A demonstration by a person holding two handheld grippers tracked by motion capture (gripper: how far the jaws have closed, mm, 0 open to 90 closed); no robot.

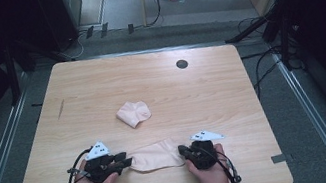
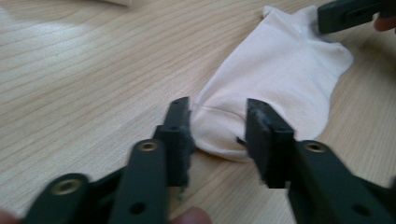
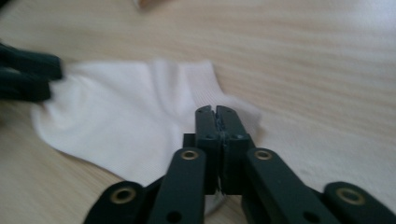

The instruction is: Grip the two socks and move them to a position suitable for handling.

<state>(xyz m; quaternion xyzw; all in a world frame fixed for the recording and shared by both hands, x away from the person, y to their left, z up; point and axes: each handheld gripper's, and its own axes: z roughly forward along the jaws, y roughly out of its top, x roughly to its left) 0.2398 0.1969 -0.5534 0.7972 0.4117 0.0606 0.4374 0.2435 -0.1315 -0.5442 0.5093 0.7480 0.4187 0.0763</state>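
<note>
My left gripper (image 2: 217,119) stands wide, its jaws astride the toe of the flat sock (image 1: 154,156) at the table's (image 1: 201,90) near edge. My right gripper (image 3: 216,112) is pinched tight on its cuff; a second sock (image 1: 133,113) lies bunched mid-table.

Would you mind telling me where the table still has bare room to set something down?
Bare wood lies left of the crumpled sock, and along the far edge beside the dark hole. The near edge is crowded: the flat sock lies between both grippers.
</note>
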